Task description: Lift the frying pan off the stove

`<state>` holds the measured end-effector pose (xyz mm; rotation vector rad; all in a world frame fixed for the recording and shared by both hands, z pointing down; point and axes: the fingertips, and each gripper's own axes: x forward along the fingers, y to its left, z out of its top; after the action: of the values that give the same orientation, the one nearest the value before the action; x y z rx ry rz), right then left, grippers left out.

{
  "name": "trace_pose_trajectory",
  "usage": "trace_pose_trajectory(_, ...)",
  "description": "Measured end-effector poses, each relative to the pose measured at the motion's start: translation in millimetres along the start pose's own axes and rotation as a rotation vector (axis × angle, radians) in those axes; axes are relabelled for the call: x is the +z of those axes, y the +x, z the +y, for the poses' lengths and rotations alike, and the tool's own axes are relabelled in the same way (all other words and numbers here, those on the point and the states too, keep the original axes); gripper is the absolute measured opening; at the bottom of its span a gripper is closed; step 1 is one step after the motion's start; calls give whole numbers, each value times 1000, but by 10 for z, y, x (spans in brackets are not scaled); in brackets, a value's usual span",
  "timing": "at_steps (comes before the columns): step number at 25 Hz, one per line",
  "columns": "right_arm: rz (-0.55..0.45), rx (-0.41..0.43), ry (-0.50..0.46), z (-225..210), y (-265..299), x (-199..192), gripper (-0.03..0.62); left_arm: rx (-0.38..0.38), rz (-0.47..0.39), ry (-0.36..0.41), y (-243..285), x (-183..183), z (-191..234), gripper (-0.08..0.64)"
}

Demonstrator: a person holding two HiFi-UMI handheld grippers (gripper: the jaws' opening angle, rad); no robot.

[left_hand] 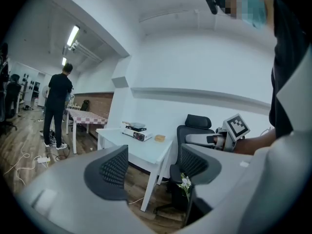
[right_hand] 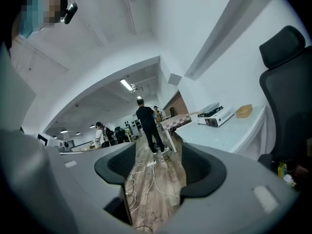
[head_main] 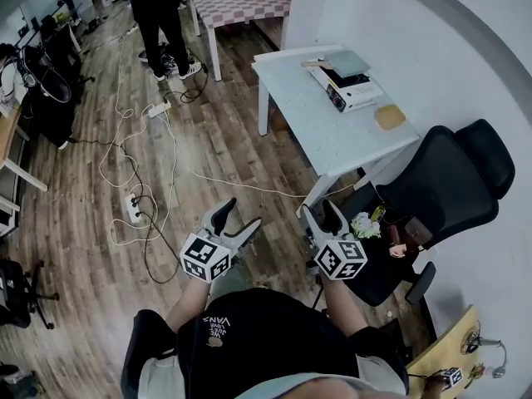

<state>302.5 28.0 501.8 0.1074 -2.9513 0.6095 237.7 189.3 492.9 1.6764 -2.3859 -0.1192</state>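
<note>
Well ahead of both tools, on the white surface (head_main: 332,144): frying pan (head_main: 347,63) atop stove (head_main: 352,94); left tool (head_main: 239,216) and right tool (head_main: 321,213) spread, empty; close in first, line jaws to the handle.

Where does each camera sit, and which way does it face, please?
Head view: on the person's head, facing steeply down at wooden floor and white table; shows both forearms, left tool and right tool.
Left gripper view: on the left tool, facing table and black chair between open, empty jaws; shows the right tool and the wearer's torso.
Right gripper view: on the right tool, facing along the floor toward a standing bystander between open, empty jaws; shows the wearer's head.
Shared: all three show the table with the stove.
</note>
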Motion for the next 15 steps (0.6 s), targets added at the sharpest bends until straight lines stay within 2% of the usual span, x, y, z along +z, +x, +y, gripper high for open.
trace_pose_trajectory(6,4,-28,48,-134,268,3,307,-8,20,-37,162,-7,331,316)
trace_pose_trajectory(11,-13,-56,117,-203,643,99,307,-63,40,-36,433,132,705,316)
trace_pose_trajectory(15,-38,-98,131,-230,991,224,307,-113,39,-48,652,286,1053,316)
